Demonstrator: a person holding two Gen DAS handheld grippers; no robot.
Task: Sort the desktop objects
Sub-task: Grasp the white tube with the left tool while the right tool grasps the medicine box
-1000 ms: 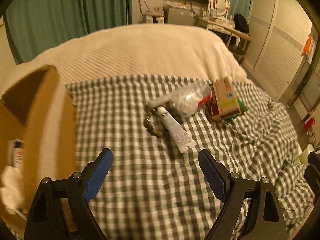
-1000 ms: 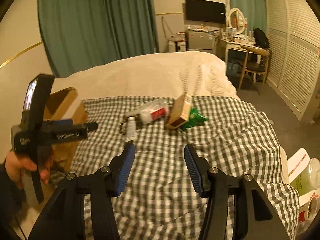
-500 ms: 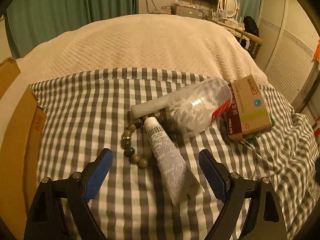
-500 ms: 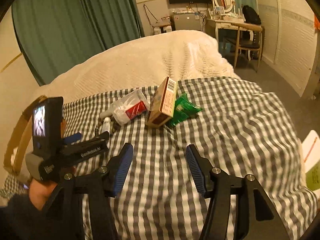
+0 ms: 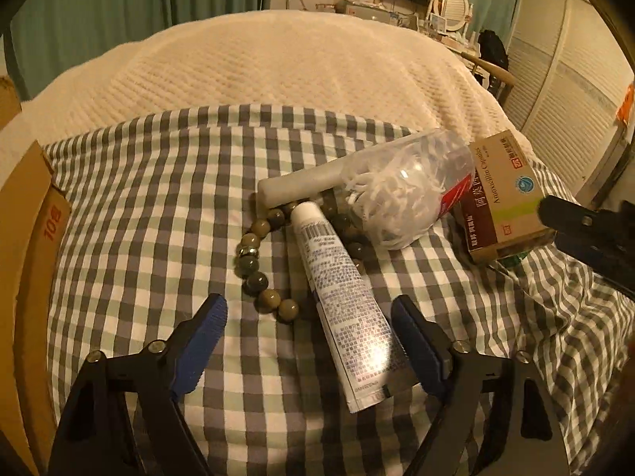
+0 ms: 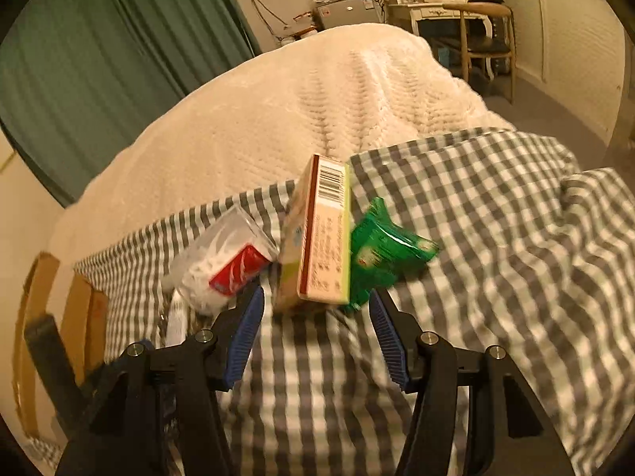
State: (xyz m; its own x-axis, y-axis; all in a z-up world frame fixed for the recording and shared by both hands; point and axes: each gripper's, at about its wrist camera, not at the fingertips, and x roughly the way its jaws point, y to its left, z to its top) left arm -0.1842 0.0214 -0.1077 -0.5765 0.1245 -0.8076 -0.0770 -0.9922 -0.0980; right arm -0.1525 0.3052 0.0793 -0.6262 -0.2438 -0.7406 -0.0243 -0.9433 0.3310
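Observation:
On the checked cloth [image 5: 139, 206] lie a white tube [image 5: 341, 297], a bead bracelet [image 5: 258, 261] partly under it, a clear bag of white picks [image 5: 397, 194] and a medicine box [image 5: 504, 198]. My left gripper [image 5: 309, 337] is open, its fingers either side of the tube's lower end and the beads. My right gripper [image 6: 315, 333] is open just in front of the medicine box [image 6: 321, 238], which leans on a green packet [image 6: 381, 254]. The bag [image 6: 222, 261] lies left of the box.
A cardboard box [image 5: 27, 261] stands at the left edge of the cloth; it also shows in the right wrist view [image 6: 51, 317]. A cream bedspread [image 5: 278, 63] lies beyond. A desk and chair [image 6: 476, 31] stand at the far right.
Both grippers have moved forward and down toward the pile. The left now straddles the tube and beads; the right has closed in on the medicine box.

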